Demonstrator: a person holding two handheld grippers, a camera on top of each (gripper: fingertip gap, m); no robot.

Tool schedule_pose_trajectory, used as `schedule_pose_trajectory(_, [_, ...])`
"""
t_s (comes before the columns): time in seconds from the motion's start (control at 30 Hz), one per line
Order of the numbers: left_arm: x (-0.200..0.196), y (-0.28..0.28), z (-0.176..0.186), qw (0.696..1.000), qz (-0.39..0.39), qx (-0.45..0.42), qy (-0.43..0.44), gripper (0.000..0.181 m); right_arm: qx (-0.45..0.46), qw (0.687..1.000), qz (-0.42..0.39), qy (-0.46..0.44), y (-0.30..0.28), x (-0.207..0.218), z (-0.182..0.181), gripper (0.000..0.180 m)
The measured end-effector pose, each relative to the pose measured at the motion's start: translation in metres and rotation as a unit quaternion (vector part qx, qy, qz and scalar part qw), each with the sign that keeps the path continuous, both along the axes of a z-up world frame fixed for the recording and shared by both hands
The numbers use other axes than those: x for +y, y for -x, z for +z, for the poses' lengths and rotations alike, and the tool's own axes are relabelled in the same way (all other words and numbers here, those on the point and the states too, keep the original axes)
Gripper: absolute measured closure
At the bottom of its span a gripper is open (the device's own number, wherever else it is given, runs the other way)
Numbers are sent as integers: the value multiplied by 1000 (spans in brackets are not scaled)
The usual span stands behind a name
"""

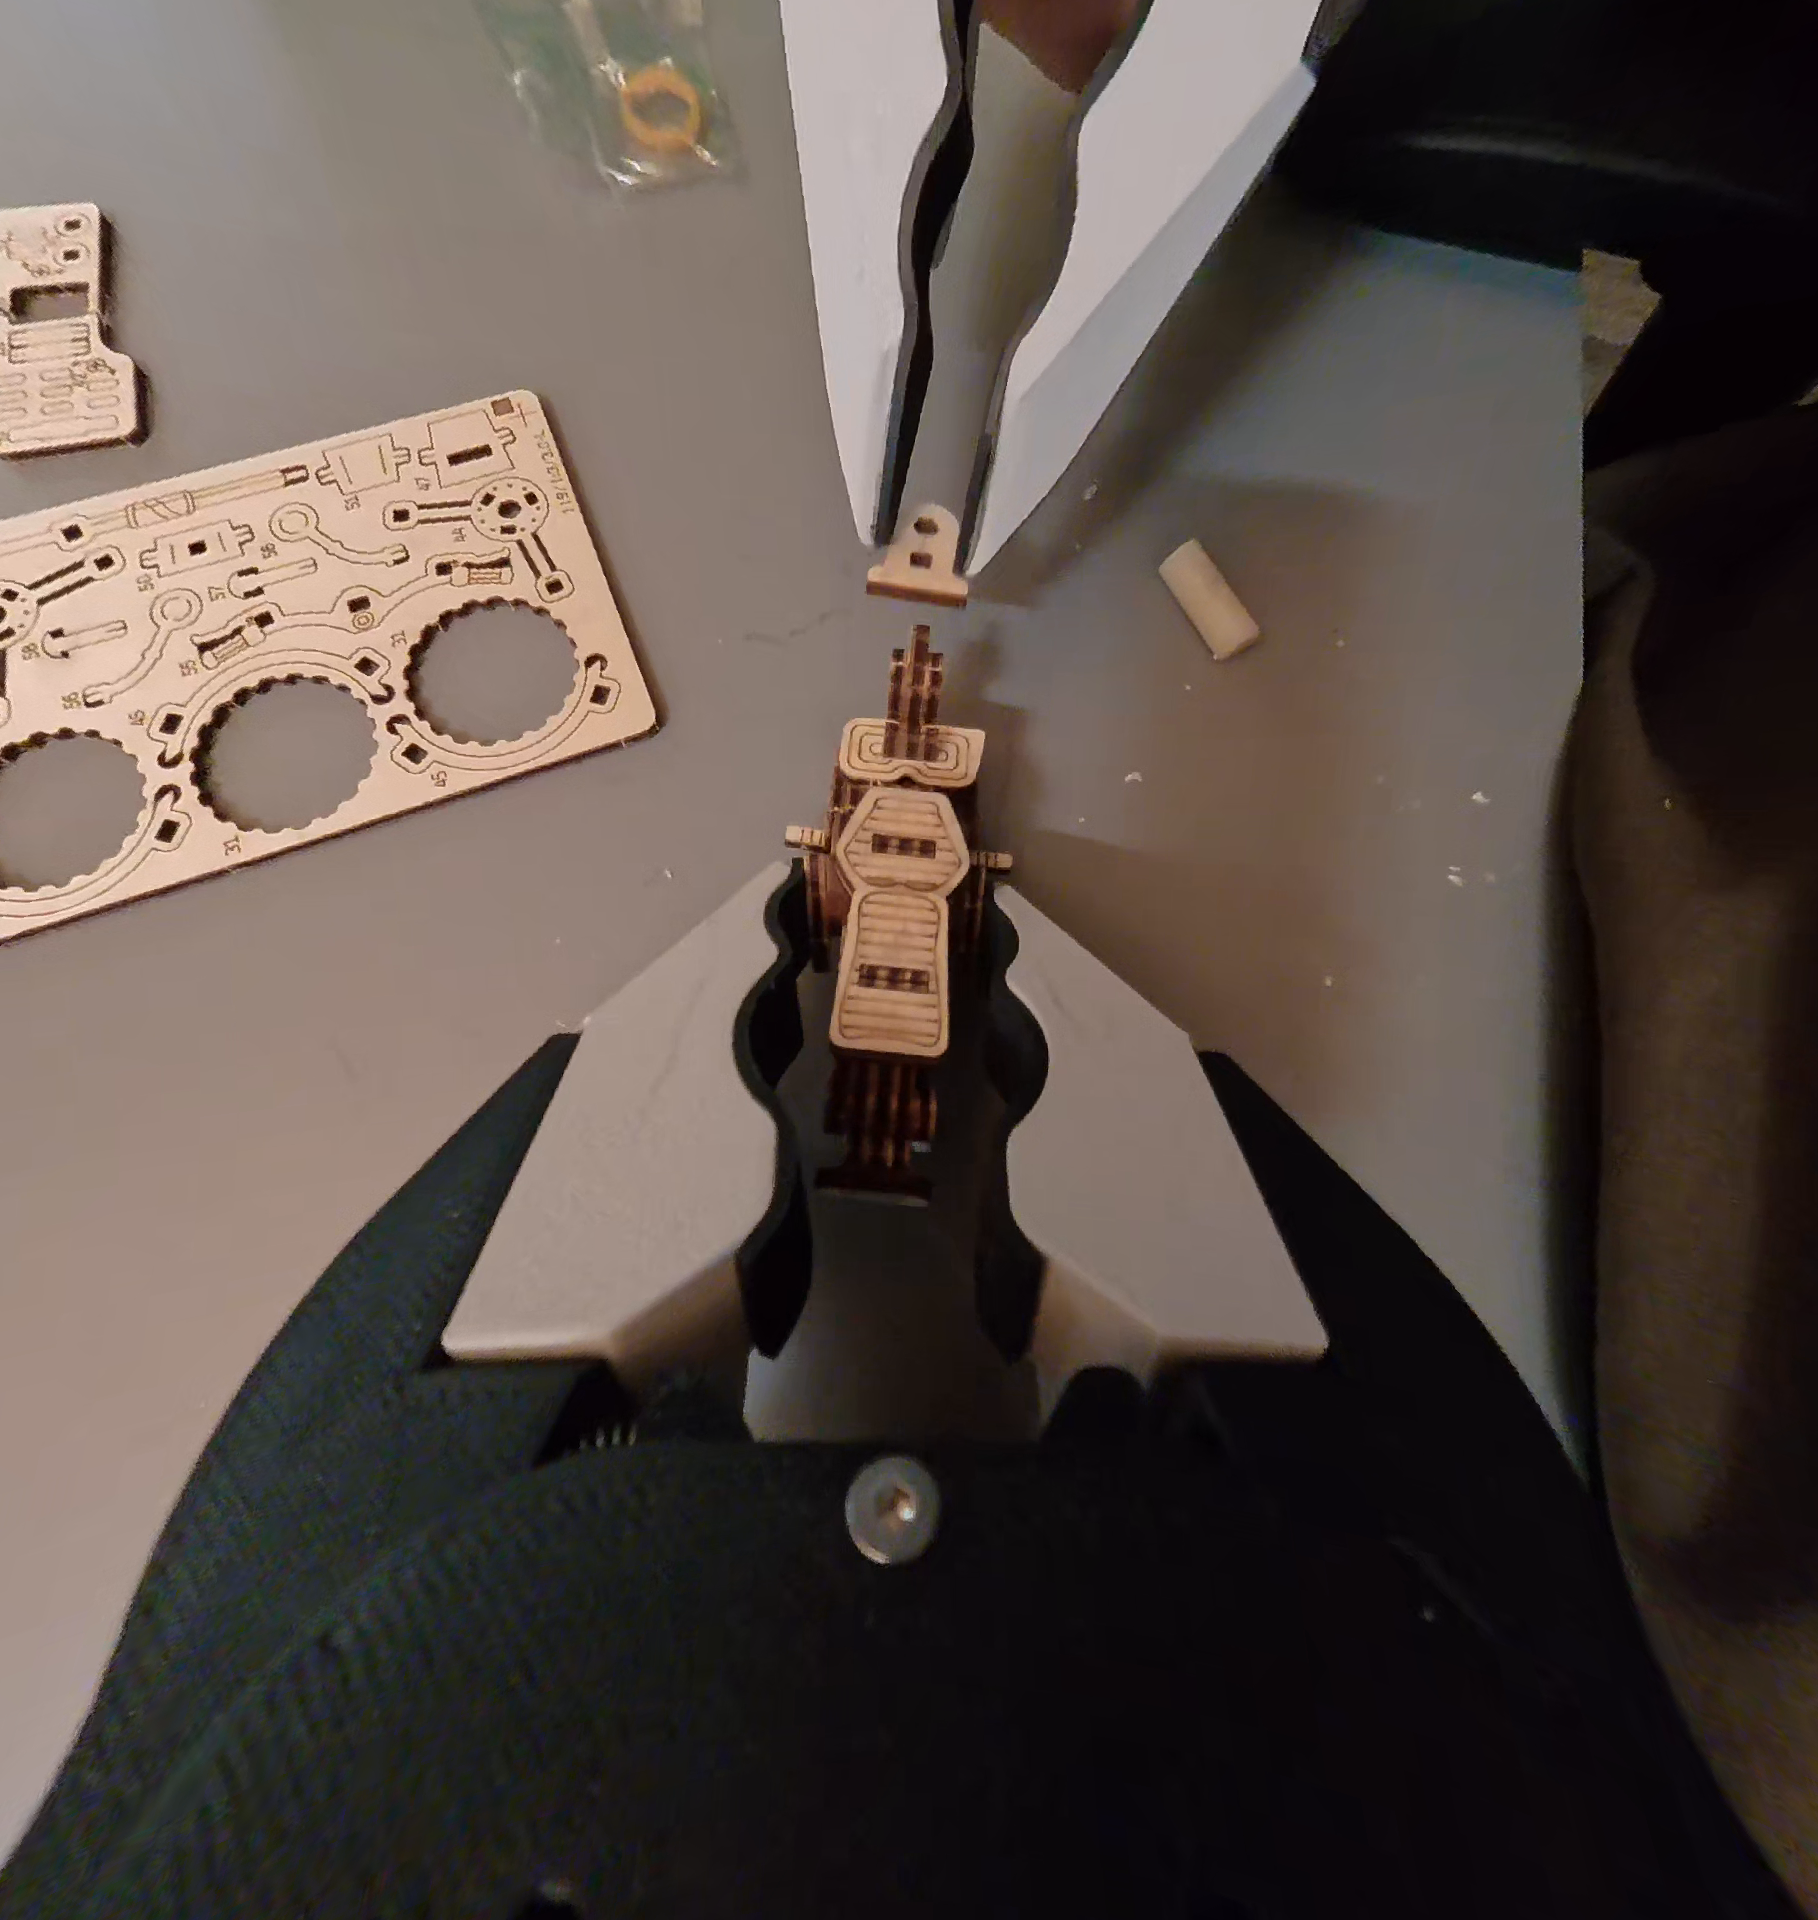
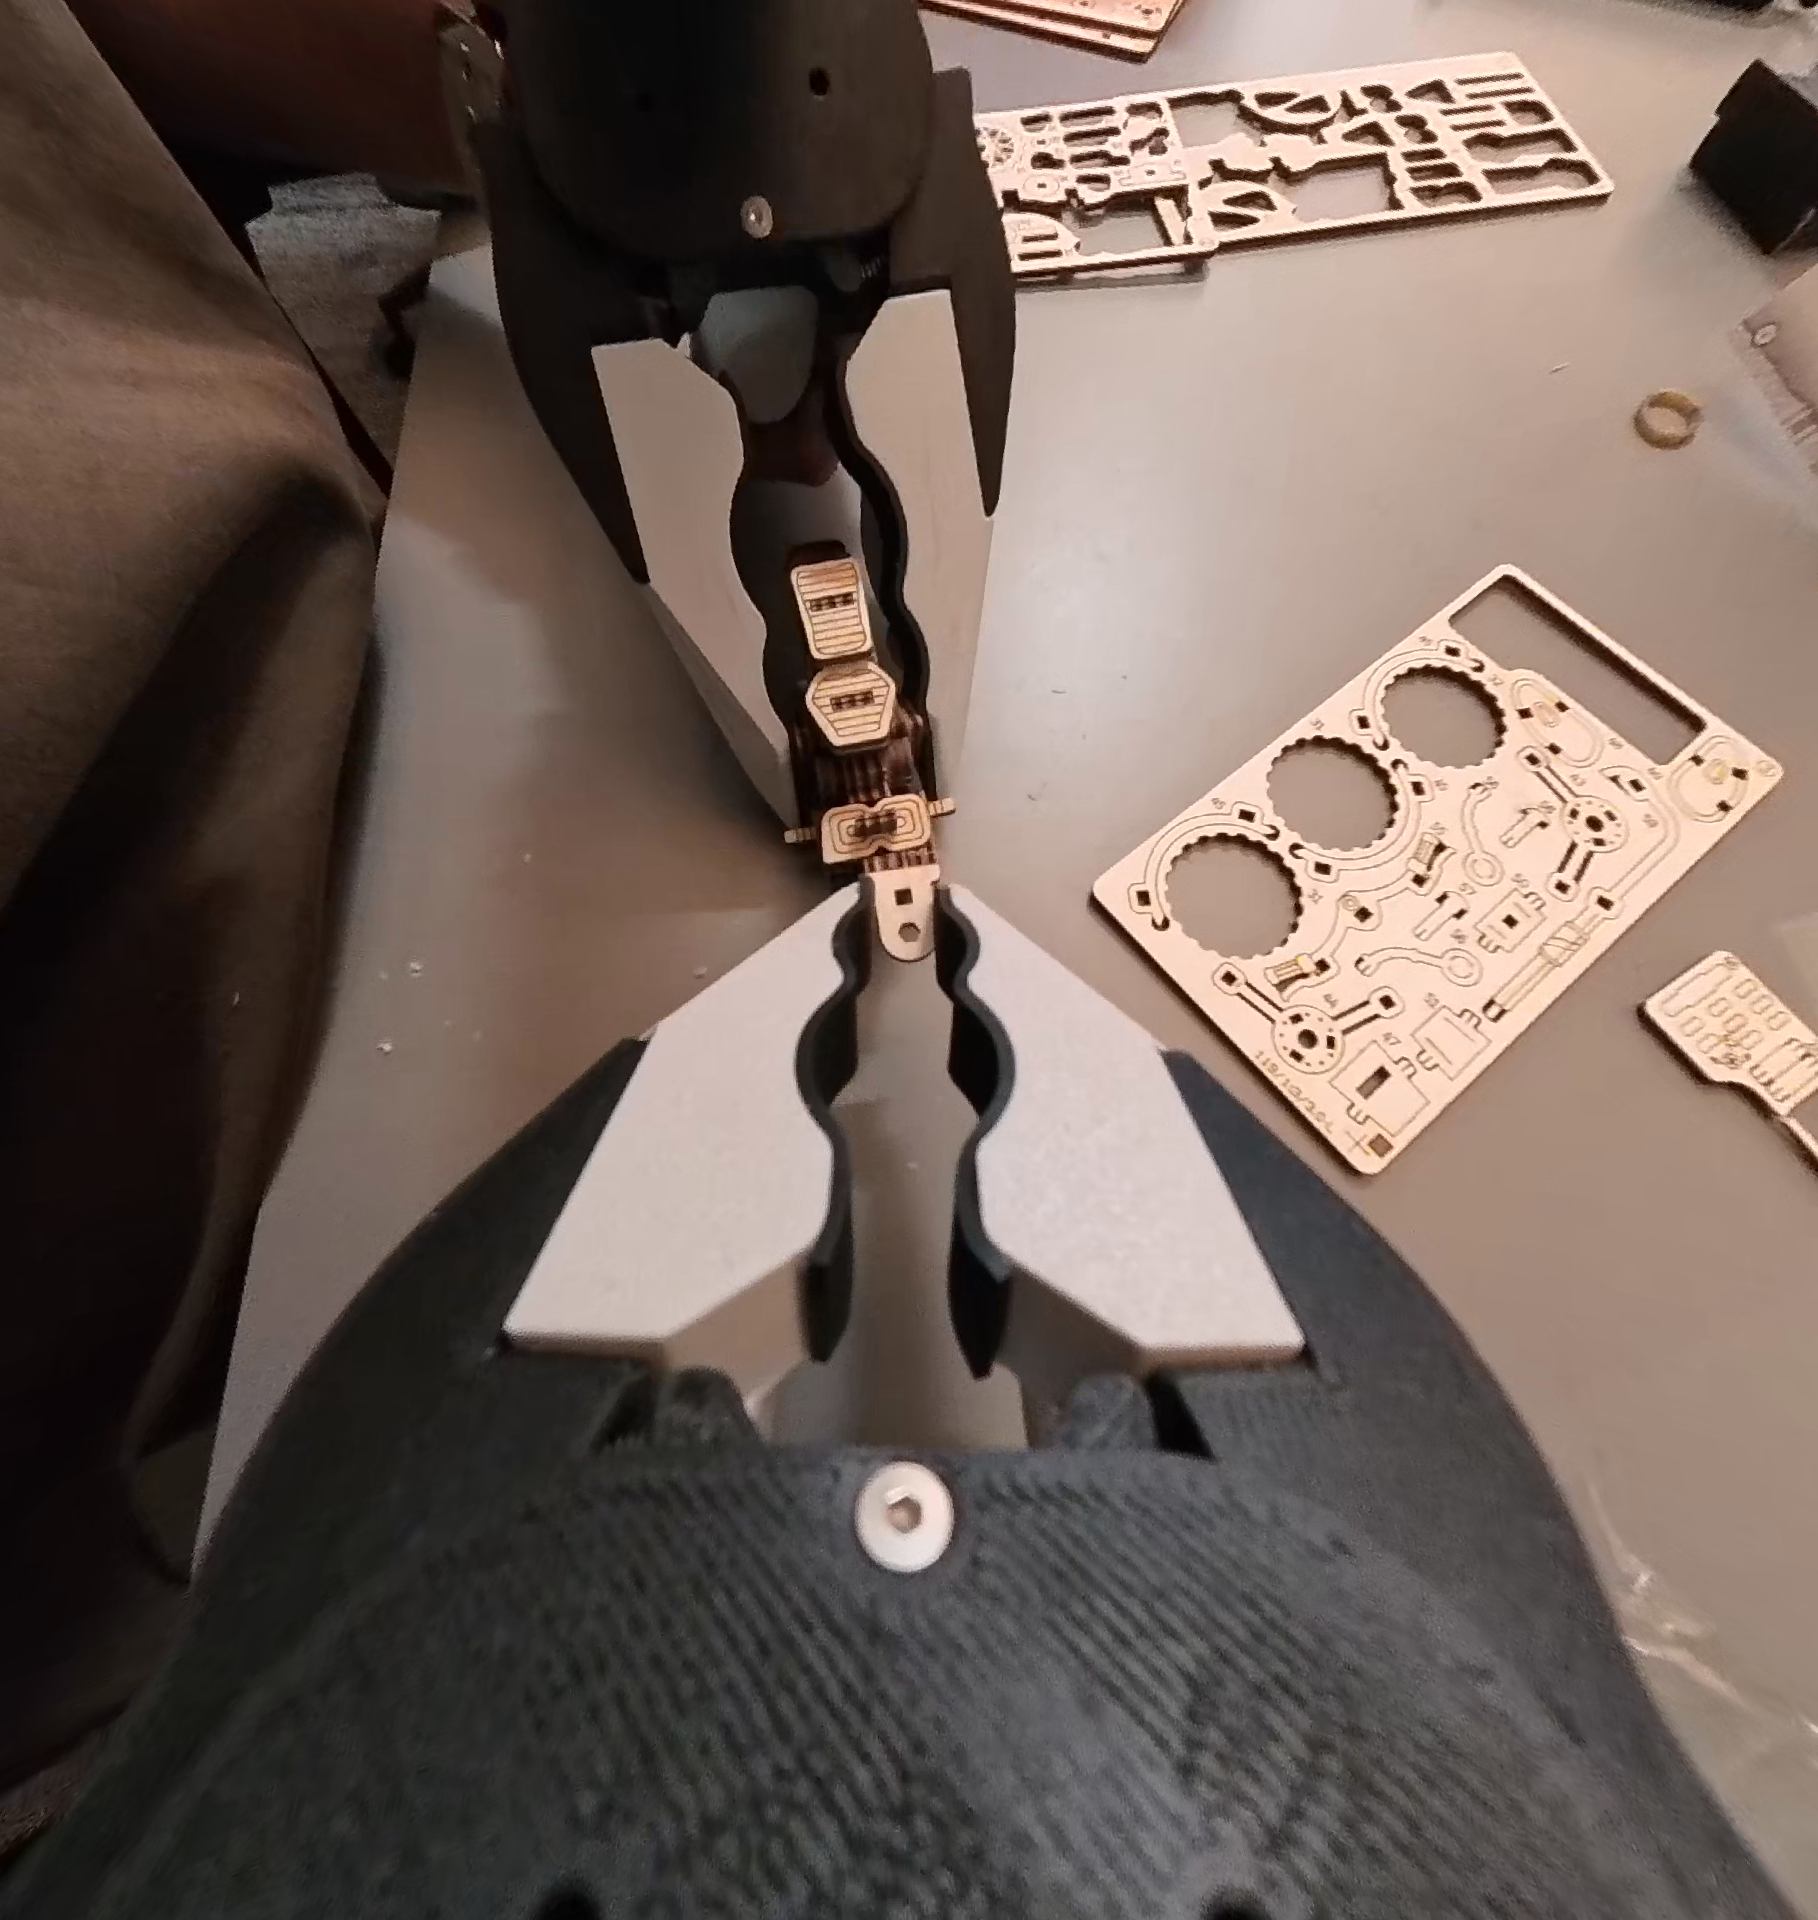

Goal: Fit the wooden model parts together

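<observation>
My left gripper (image 1: 900, 894) is shut on a small wooden model body (image 1: 897, 914) made of layered plywood, with its narrow tabbed end pointing forward. My right gripper (image 2: 905, 904) is shut on a small flat wooden piece (image 2: 903, 920) with a square hole and a round hole. In the left wrist view the right gripper (image 1: 920, 556) comes in from the top and holds that piece (image 1: 920, 566) just ahead of the model's tabs, a small gap apart. In the right wrist view the left gripper (image 2: 863, 790) and the model (image 2: 853, 717) face me, almost touching the piece.
A wooden part sheet with round cut-outs (image 1: 261, 665) (image 2: 1435, 862) lies on the grey table (image 1: 261, 1143). A small offcut (image 1: 58, 332) (image 2: 1767, 1049), a white cylinder (image 1: 1208, 601), a plastic bag with a yellow ring (image 1: 635, 94), another part sheet (image 2: 1289, 156) and a loose ring (image 2: 1665, 418) lie around. Dark cloth (image 2: 105, 727) borders the table edge. There is about 6 cm between the tips of the two grippers.
</observation>
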State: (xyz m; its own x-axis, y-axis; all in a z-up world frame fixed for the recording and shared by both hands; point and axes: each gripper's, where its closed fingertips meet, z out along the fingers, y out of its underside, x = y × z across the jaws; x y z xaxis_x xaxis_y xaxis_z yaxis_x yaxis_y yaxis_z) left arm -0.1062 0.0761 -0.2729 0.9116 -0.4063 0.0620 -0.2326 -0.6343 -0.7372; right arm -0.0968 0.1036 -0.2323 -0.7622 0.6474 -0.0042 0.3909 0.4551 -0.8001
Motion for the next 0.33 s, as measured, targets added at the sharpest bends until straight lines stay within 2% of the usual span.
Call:
schedule_pose_trajectory(0.03, [0, 0, 0, 1000, 0, -1, 0, 151, 0, 1000, 1, 5, 0, -1, 0, 171])
schedule_pose_trajectory(0.33, [0, -1, 0, 1000, -3, -2, 2, 151, -2, 1000, 9, 21, 2, -5, -3, 171])
